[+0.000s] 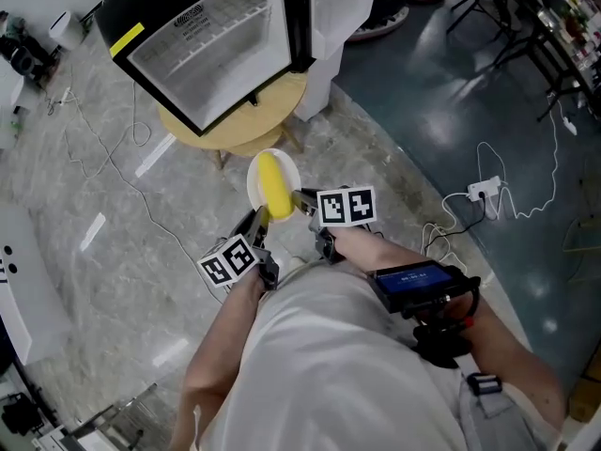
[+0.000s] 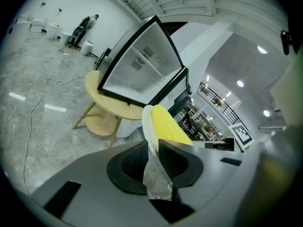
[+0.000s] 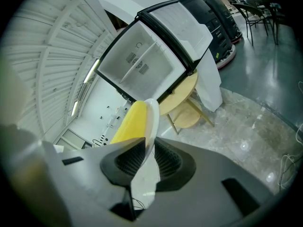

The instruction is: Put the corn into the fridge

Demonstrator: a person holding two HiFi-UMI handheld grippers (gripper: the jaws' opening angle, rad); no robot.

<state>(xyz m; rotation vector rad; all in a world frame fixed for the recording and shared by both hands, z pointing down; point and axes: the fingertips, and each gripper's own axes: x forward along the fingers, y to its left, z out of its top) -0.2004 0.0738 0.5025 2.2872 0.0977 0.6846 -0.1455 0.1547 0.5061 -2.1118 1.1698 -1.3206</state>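
Note:
A yellow corn cob (image 1: 272, 184) lies on a small white plate (image 1: 254, 192) held in the air in front of me. My left gripper (image 1: 258, 222) is shut on the plate's near-left rim. My right gripper (image 1: 302, 200) is shut on its right rim. In the left gripper view the plate (image 2: 147, 122) stands edge-on between the jaws of the gripper (image 2: 152, 143), corn (image 2: 166, 125) to its right. In the right gripper view the plate (image 3: 152, 119) sits in the gripper (image 3: 146, 145), corn (image 3: 129, 123) to its left. The black-framed fridge (image 1: 211, 45) stands ahead; wire shelves show at its front.
The fridge rests on a round yellow table (image 1: 239, 137) with wooden legs. White cables and a power strip (image 1: 484, 192) lie on the floor to the right. A device (image 1: 418, 283) is strapped to the right forearm. Chairs (image 1: 512, 7) stand at the far right.

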